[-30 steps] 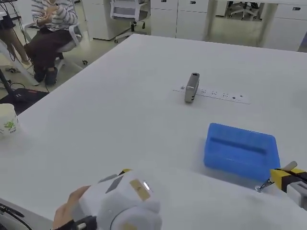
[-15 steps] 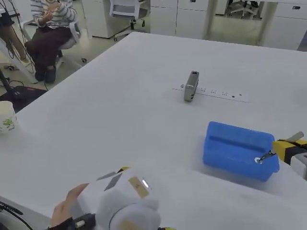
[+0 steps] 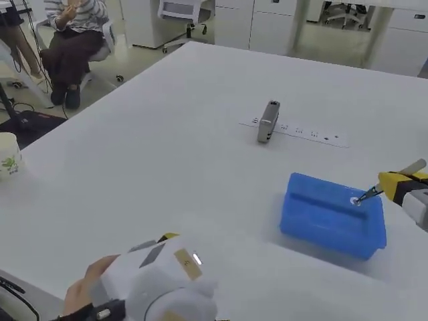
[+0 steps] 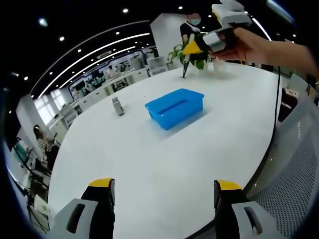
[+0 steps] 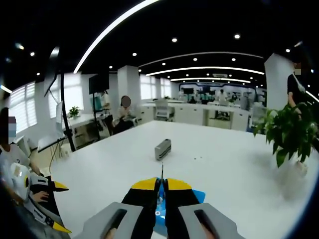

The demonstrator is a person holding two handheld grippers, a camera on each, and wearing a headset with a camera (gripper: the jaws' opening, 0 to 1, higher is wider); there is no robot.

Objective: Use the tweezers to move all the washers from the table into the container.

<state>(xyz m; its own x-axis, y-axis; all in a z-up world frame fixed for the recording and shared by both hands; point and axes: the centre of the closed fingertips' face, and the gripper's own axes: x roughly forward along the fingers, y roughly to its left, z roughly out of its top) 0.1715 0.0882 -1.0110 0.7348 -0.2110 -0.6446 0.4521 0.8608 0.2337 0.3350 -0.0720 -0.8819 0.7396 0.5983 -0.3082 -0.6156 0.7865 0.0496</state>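
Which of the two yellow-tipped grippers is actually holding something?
The right gripper, shut on the tweezers above the blue container. The left gripper stands open and empty.

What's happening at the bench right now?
A person is working with a gripper in each hand. The right gripper is shut on the tweezers, whose tips hold a small washer just above the open blue container; it looks not yet released. The left gripper is open and holds nothing, low over the white table near the person.
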